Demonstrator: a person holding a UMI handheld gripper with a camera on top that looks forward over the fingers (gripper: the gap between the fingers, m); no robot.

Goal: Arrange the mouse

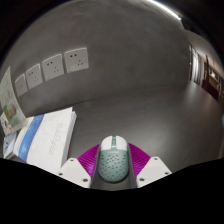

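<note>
Two gripper [113, 166] fingers squeeze a pale mouse [113, 160], with papers [45, 135] on the table at nine o'clock.

Gripper [112, 172] body, as seen from its own camera:

- Two fingers [73, 168] showed low in the view, one on each side, angling in toward each other.
- Finger shells were white or pale grey plastic, blocky, with flat faces and squared ends.
- Each finger carried a magenta pad [90, 156] on its inner face. The pads read as roughly triangular wedges, bright and evenly coloured.
- Left finger had a small dark mark on its pale outer face, possibly a screw or hole; could not tell which.
- No cables, printed markings, sleeve or skin were visible.
- Finger bases ran out of sight below.
</note>
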